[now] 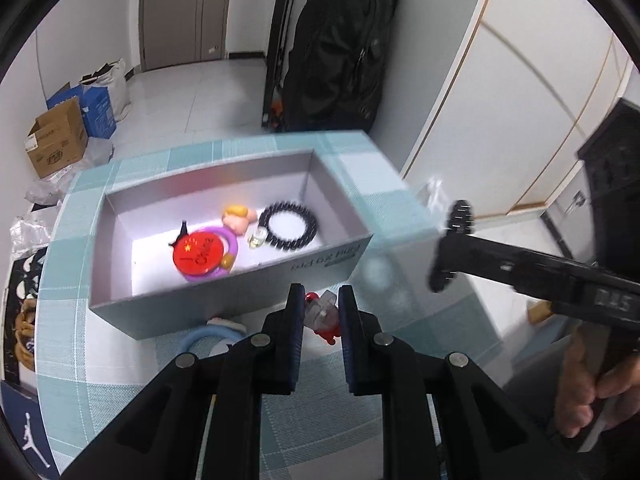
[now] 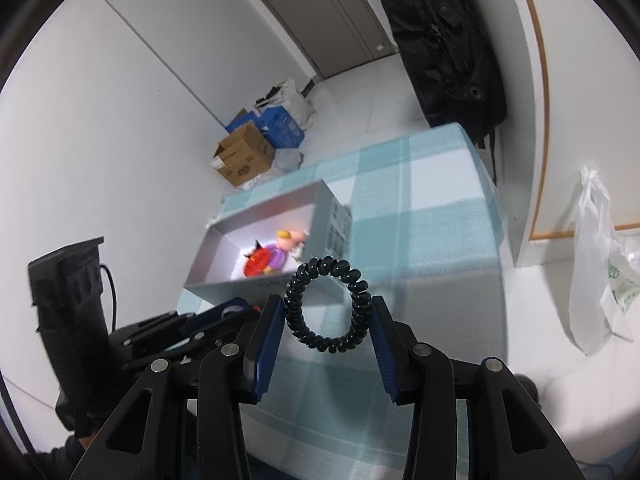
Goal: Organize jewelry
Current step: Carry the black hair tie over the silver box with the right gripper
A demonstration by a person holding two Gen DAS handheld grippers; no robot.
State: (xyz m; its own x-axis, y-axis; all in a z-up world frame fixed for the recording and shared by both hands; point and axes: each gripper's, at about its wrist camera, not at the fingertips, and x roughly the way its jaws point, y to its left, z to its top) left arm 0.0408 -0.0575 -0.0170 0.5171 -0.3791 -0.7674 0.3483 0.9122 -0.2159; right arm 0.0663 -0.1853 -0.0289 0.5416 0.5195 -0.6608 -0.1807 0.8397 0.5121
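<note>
Black coil hair tie between right gripper jaws, above checked table

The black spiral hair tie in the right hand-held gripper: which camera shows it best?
The right wrist view shows it best: the black spiral hair tie appears as a full, sharp ring between the fingers of the right hand-held gripper. In the left wrist view it is only a blurred, edge-on strip right of the box.

Black left gripper, blue-padded jaws, silver pivots, seemingly plastic.
</note>
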